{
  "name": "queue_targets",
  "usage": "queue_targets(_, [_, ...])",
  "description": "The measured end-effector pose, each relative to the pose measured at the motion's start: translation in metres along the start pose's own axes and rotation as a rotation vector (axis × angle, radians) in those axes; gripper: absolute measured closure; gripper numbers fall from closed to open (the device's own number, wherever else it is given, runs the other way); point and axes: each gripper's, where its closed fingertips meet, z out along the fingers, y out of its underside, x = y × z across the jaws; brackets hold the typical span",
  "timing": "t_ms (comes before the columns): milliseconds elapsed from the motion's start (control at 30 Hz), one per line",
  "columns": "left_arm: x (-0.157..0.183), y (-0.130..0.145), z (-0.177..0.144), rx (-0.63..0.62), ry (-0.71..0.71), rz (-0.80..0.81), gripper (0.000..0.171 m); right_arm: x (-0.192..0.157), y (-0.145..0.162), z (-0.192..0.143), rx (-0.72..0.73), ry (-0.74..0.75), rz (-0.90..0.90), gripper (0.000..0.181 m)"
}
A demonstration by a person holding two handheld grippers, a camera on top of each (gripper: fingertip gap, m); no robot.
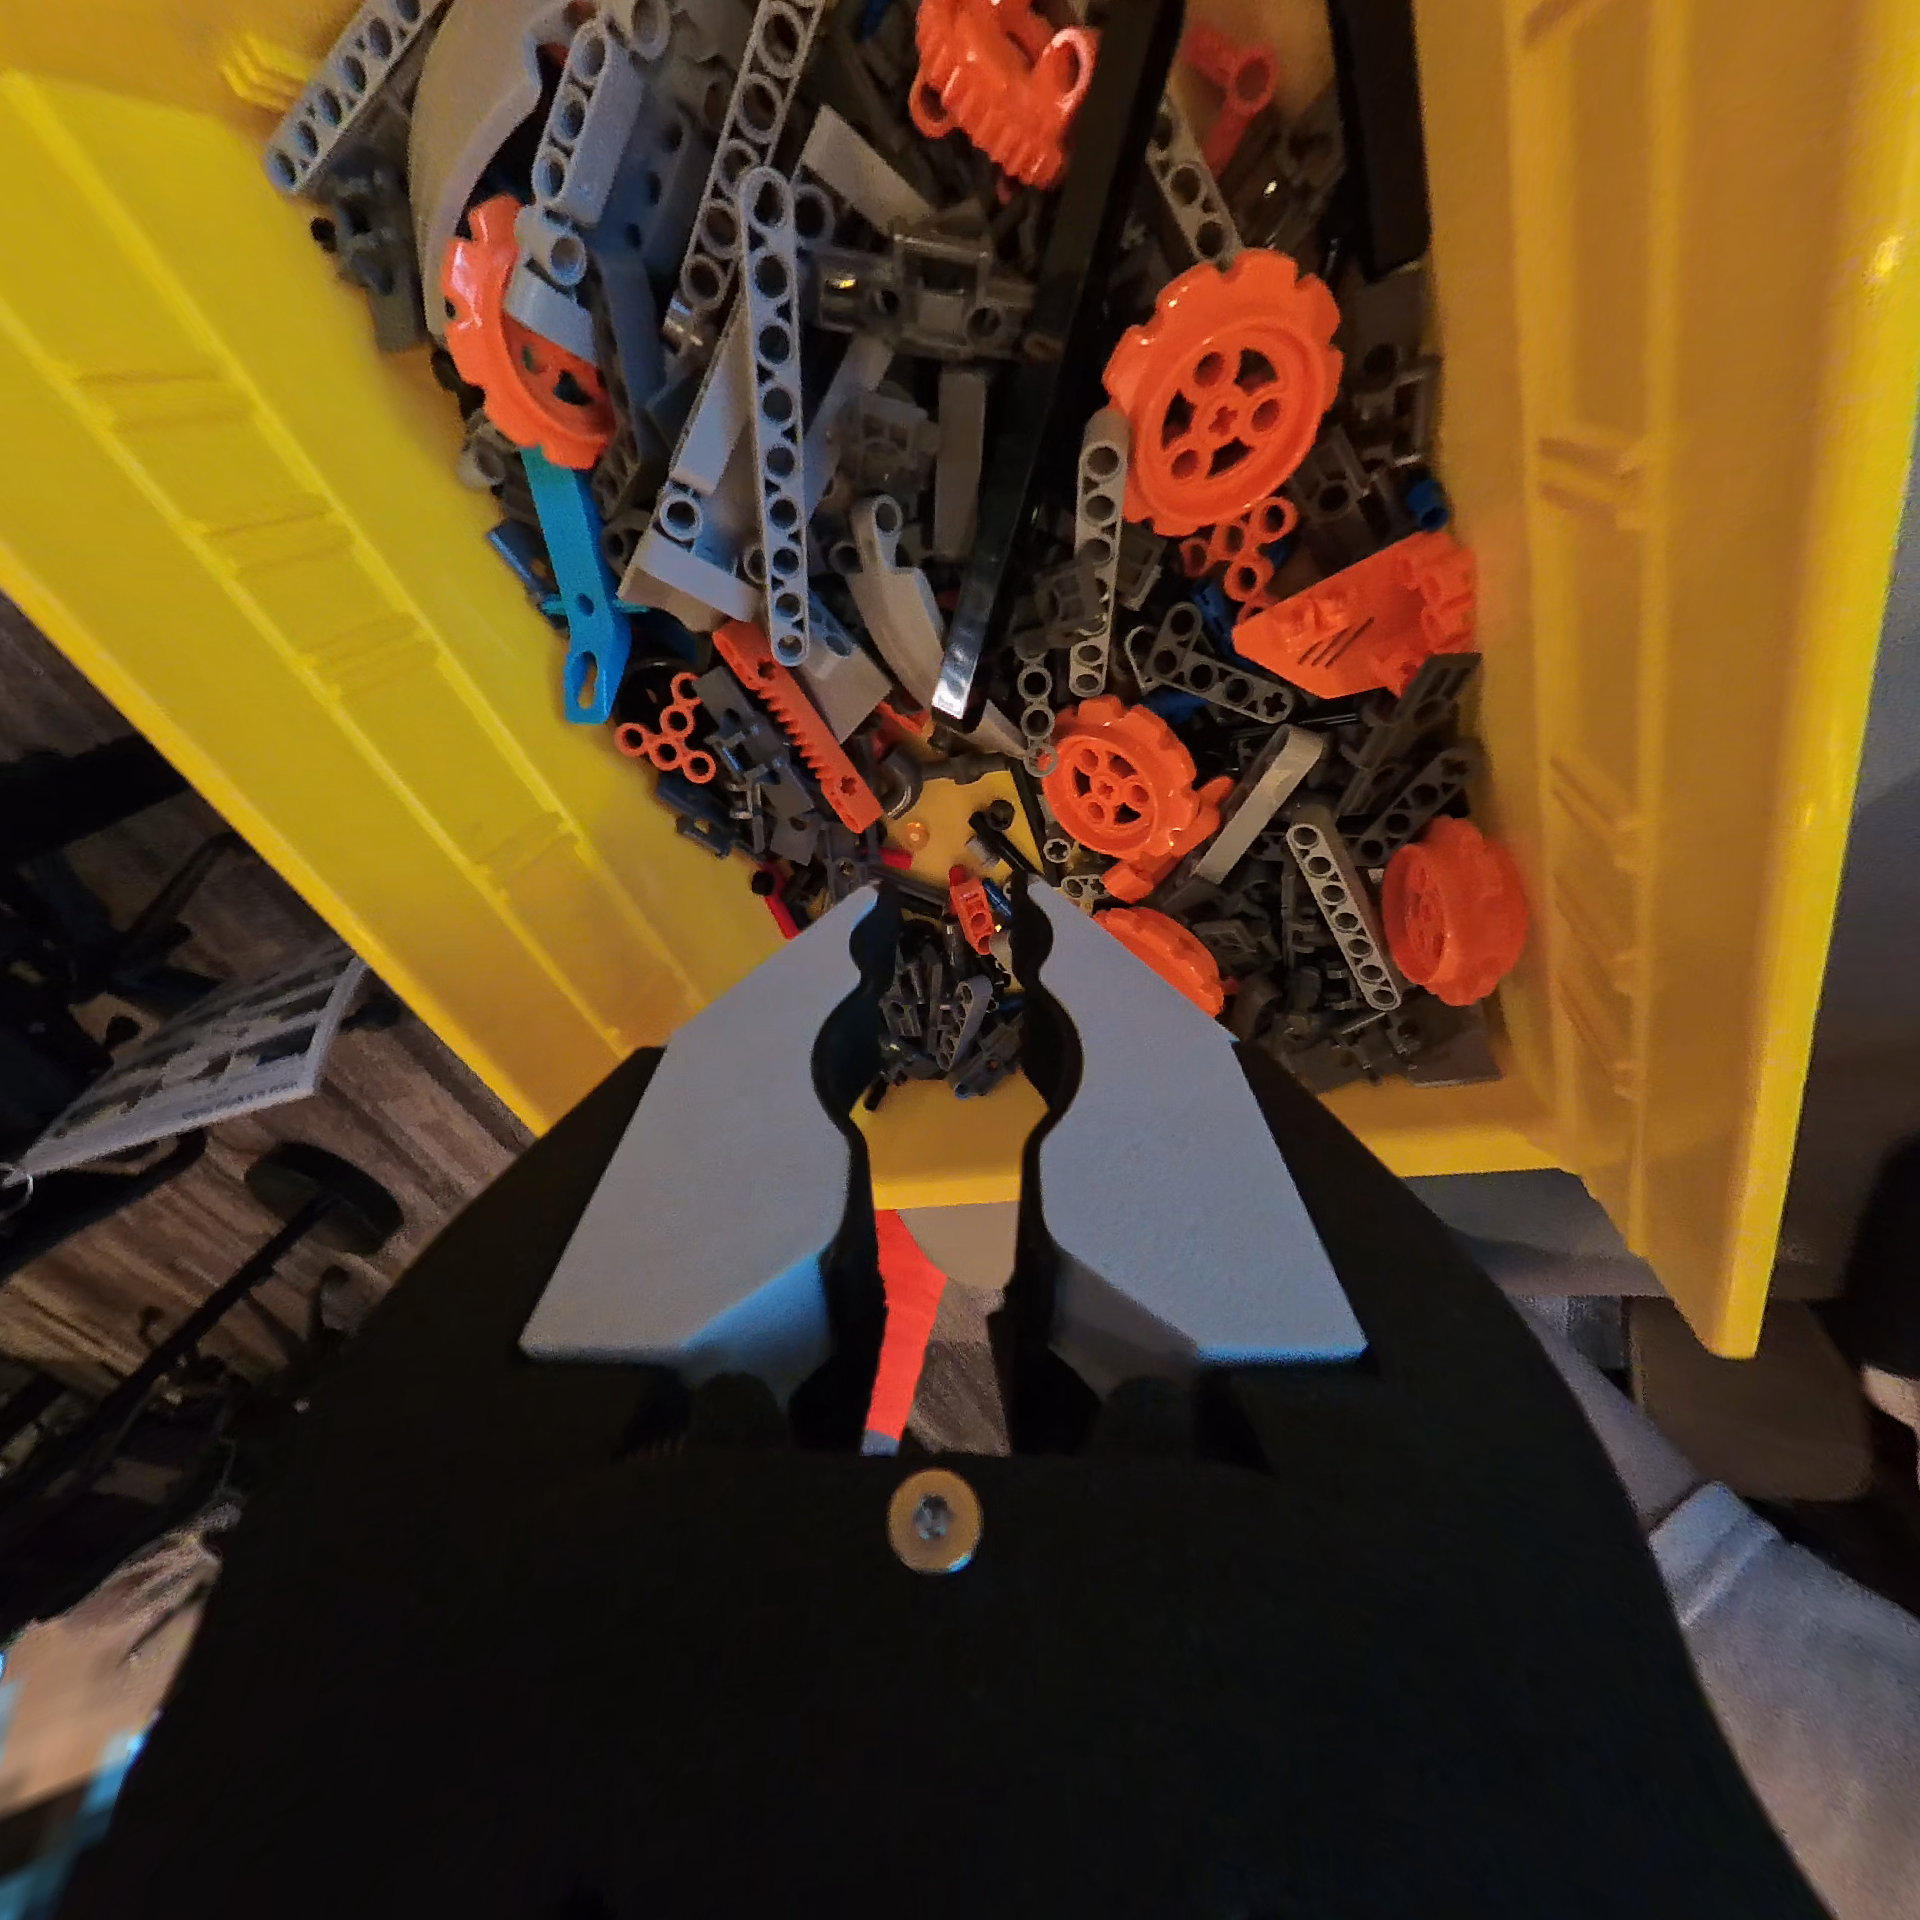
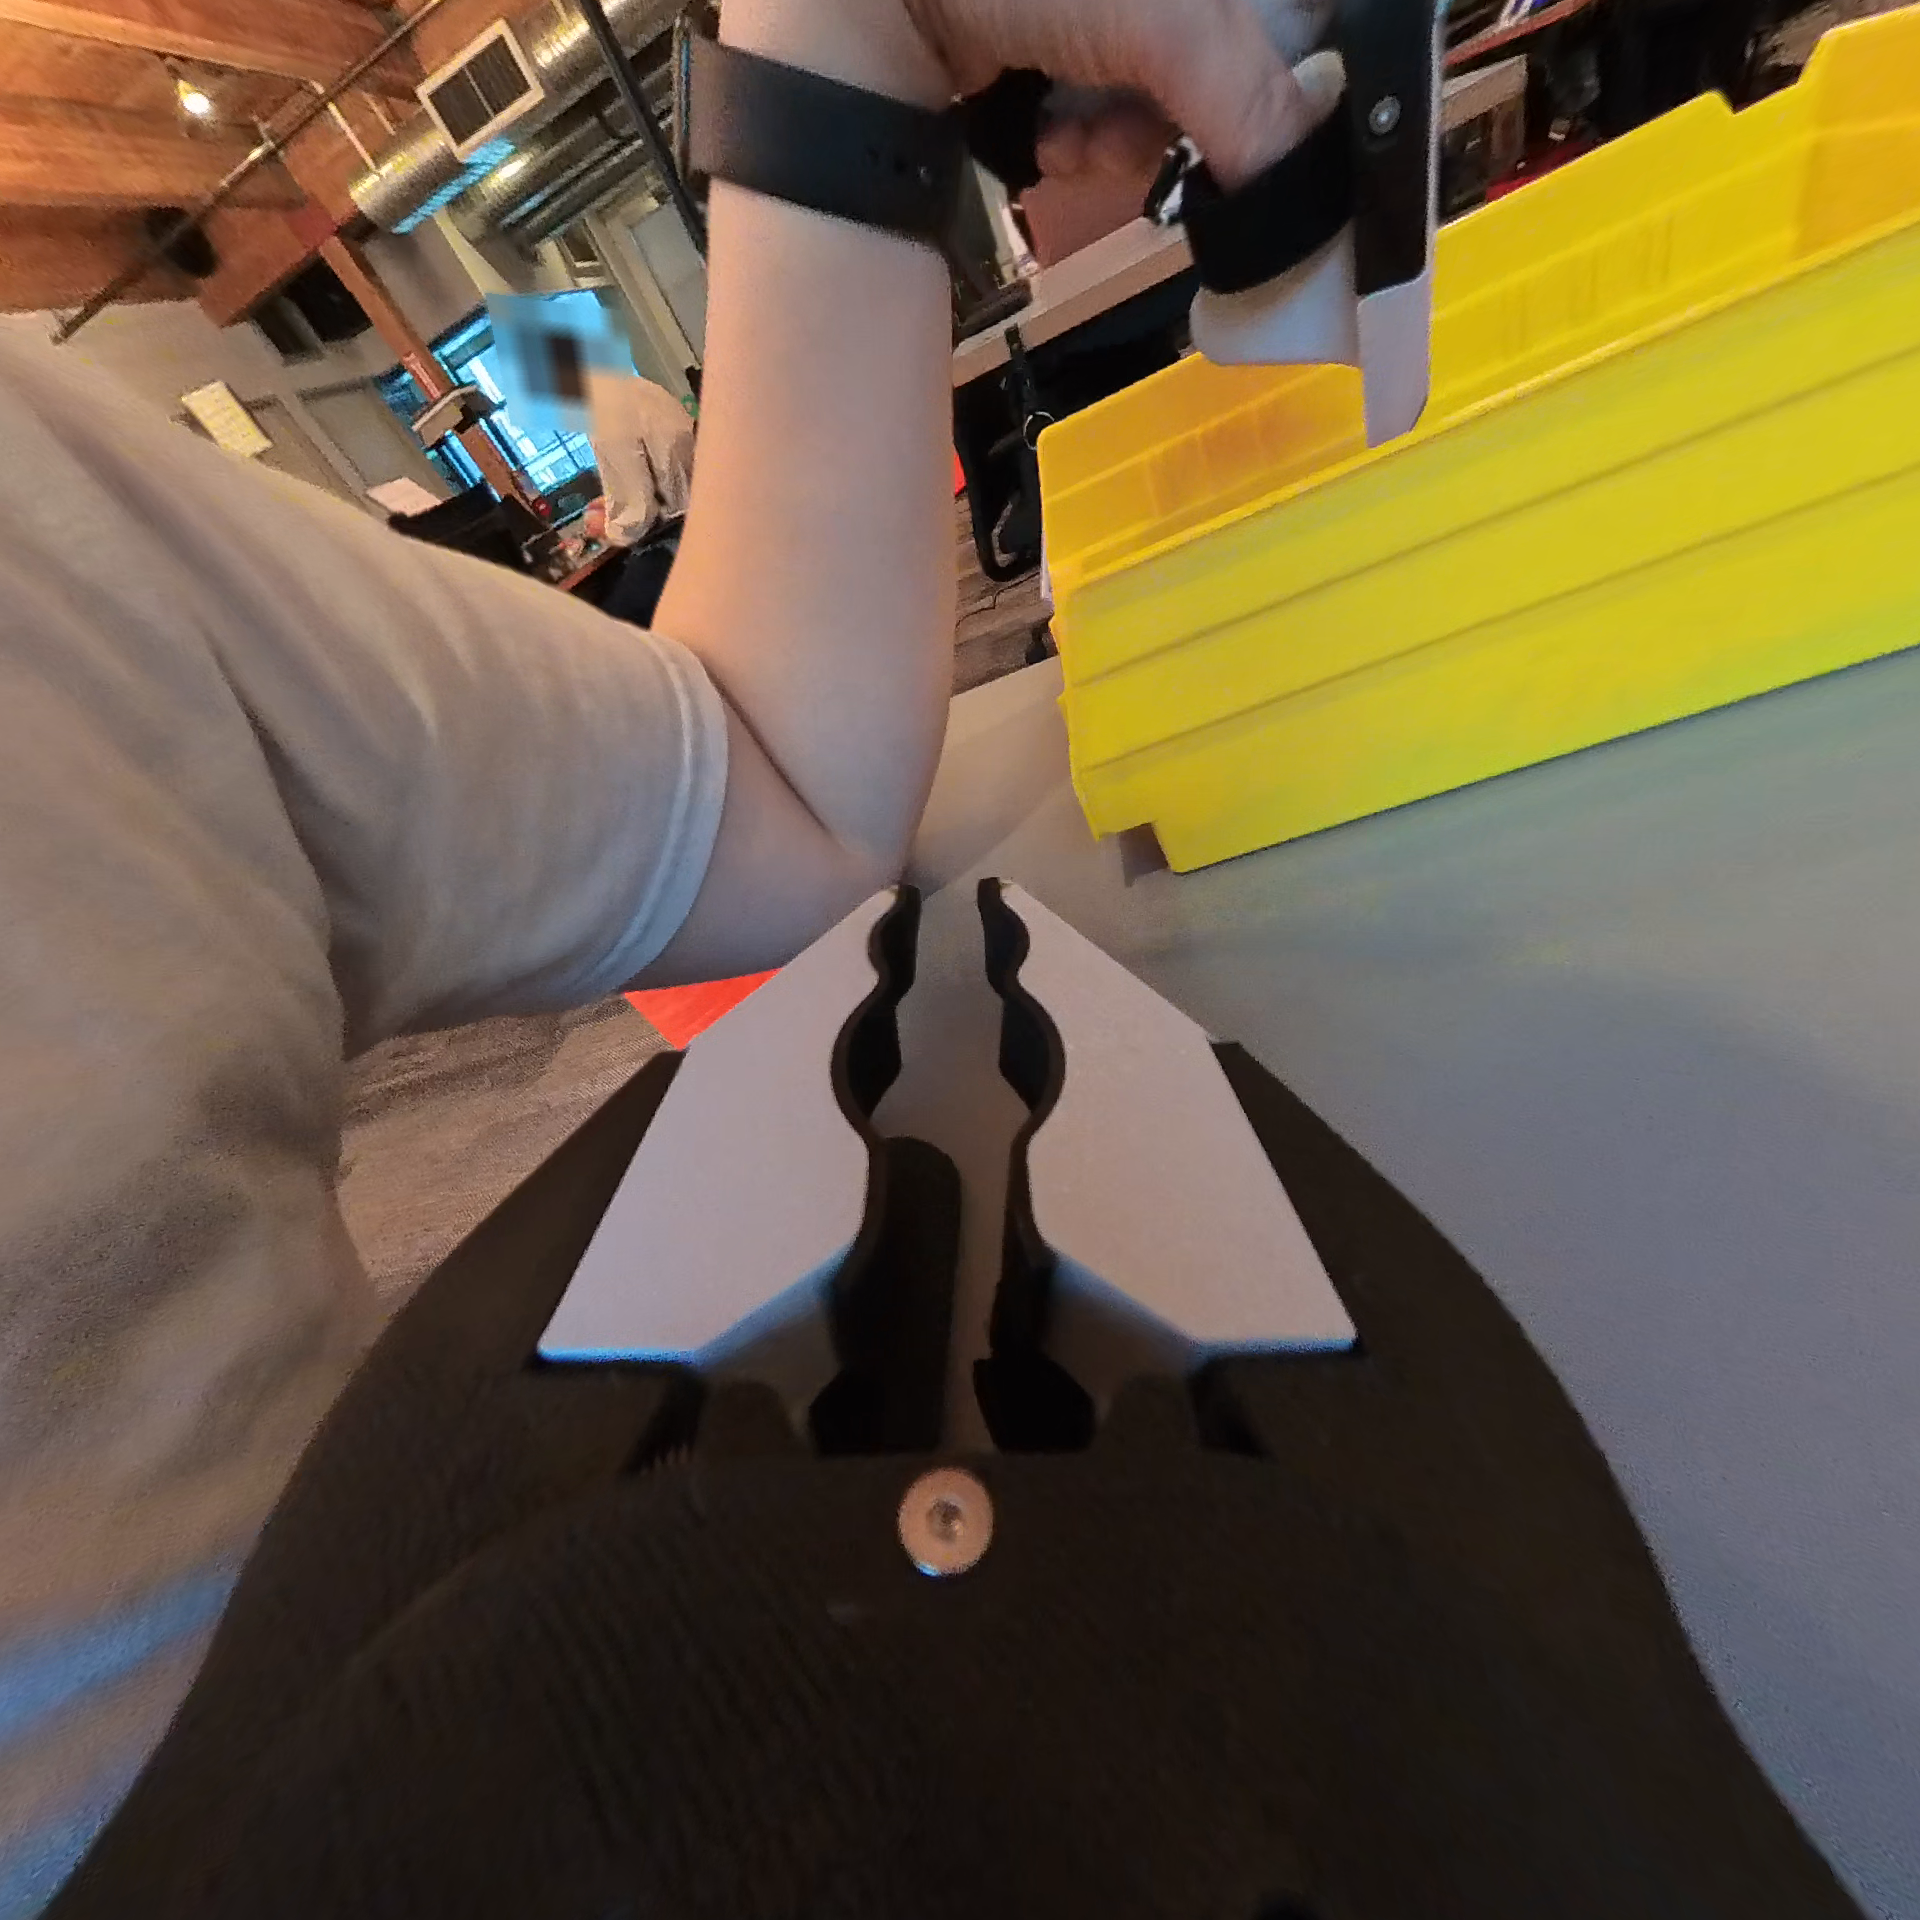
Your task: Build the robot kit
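Note:
My left gripper (image 1: 951,888) hangs open above a yellow bin (image 1: 343,582) full of loose building parts. Its tips hover over a small red connector piece (image 1: 971,904) near a bare patch of the bin floor (image 1: 951,821). Orange toothed wheels (image 1: 1221,390), grey hole beams (image 1: 777,416), a long black beam (image 1: 1023,416) and a blue link (image 1: 577,582) lie in the pile. My right gripper (image 2: 948,891) is open and empty, low over a grey table (image 2: 1558,1039), pointing toward the person's elbow (image 2: 831,810). The left gripper also shows in the right wrist view (image 2: 1392,405), above the bin (image 2: 1455,603).
The bin sits at the table's edge, with wood floor (image 1: 395,1101) and a printed sheet (image 1: 197,1049) below to the left. A person's arm with a black wristband (image 2: 821,156) rises over the table. Another person (image 2: 639,457) stands far back in the room. One gripper's finger ends stand about 25 cm off the other's. The small red connector piece (image 1: 971,904) is about 7 cm from my left fingertips and 25 cm from my right. Measured from the fingertips, the blue link (image 1: 577,582) is 10 cm or so from the left gripper and 35 cm from the right.

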Motion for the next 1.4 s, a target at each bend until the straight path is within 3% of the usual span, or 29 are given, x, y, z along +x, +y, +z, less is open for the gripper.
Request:
queue_targets(367, [0.005, -0.003, 0.015, -0.109, -0.053, -0.008, 0.15, 0.011, 0.009, -0.002, -0.054, 0.056, 0.006, 0.172])
queue_targets(600, [-0.003, -0.003, 0.011, -0.054, -0.028, -0.012, 0.15, 0.014, 0.011, -0.003, -0.057, 0.069, 0.007, 0.172])
queue_targets(700, [0.001, -0.003, 0.003, 0.038, 0.073, -0.007, 0.149, 0.014, 0.011, -0.004, -0.054, 0.067, 0.008, 0.172])
queue_targets(800, [0.017, -0.002, -0.001, 0.134, 0.195, 0.092, 0.146, 0.014, 0.011, -0.003, -0.055, 0.063, 0.021, 0.172])
queue_targets(867, [0.029, 0.008, 0.001, 0.124, 0.266, 0.197, 0.144, 0.016, 0.009, -0.002, -0.043, 0.059, 0.035, 0.172])
queue_targets(1067, [0.022, -0.006, -0.006, 0.179, 0.284, 0.222, 0.147, 0.012, 0.008, 0.0, -0.04, 0.056, -0.015, 0.172])
queue_targets(1200, [0.039, -0.017, 0.007, 0.12, 0.358, 0.347, 0.144, 0.012, 0.009, 0.003, -0.056, 0.053, -0.037, 0.172])
queue_targets(1333, [0.06, -0.031, 0.018, 0.117, 0.409, 0.51, 0.156, 0.016, 0.006, 0.007, -0.043, 0.063, -0.029, 0.172])
queue_targets(1400, [0.058, -0.027, 0.027, 0.076, 0.413, 0.518, 0.159, 0.017, 0.005, 0.01, -0.046, 0.075, -0.039, 0.172])
